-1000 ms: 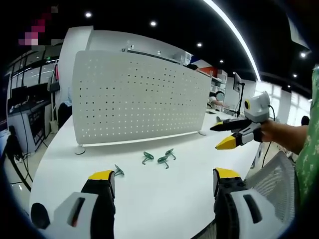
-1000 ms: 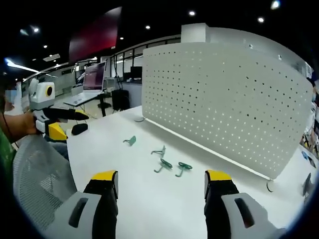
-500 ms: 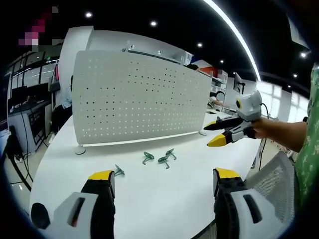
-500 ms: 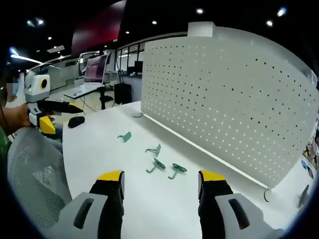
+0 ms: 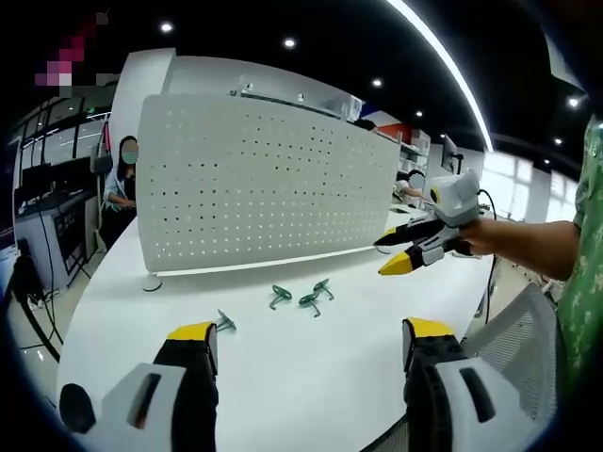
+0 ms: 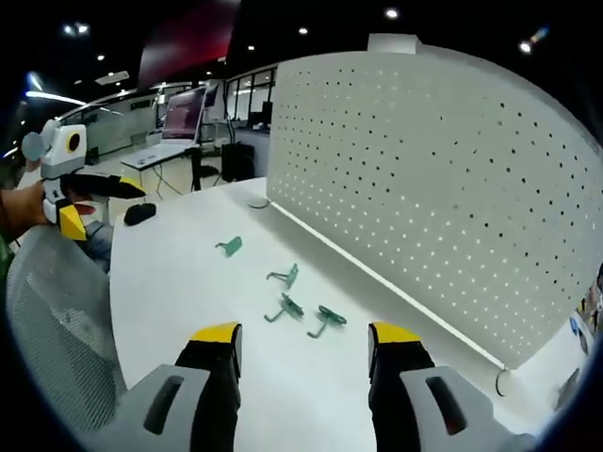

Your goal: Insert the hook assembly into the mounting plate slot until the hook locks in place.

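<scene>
Four green hooks lie ahead of the fingers: one point(image 6: 229, 247), a second point(image 6: 284, 276), a third point(image 6: 285, 307), a fourth point(image 6: 324, 318). One pegboard point(image 6: 443, 188) stands beyond them. Two grippers: left point(image 5: 303, 347), right point(image 6: 301, 341).

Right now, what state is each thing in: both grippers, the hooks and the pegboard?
Left gripper: open, empty, above the table.
Right gripper: open, empty, pointing toward the hooks.
Four green hooks: loose on the table, none mounted.
Pegboard: upright, no hook in it.
</scene>
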{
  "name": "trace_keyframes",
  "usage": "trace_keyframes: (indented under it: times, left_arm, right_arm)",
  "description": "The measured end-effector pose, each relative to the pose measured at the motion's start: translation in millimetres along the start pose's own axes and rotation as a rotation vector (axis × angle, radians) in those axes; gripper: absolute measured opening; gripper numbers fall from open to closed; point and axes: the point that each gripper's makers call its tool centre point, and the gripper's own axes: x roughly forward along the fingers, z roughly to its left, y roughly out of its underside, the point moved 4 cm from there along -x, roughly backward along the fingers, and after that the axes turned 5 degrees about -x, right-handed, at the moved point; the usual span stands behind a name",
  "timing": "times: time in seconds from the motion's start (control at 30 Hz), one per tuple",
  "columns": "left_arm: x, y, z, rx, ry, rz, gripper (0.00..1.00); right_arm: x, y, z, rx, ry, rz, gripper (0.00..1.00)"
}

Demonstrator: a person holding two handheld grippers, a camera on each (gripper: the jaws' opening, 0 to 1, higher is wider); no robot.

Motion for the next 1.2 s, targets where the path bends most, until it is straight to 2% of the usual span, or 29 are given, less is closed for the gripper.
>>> trace_keyframes:
  times: [0.47, 1.2]
  left_arm:
    - [0, 0.5, 0.7, -0.002, -0.006, 0.002, 0.82]
    - [0, 3.7, 2.4, -0.001, -0.017, 0.017, 0.81]
  right_arm:
    - [24, -1.9, -10, -0.043, -0.028, 0.034, 0.47]
    - [58, 12.3, -21, -0.085, -0.08, 0.12, 0.38]
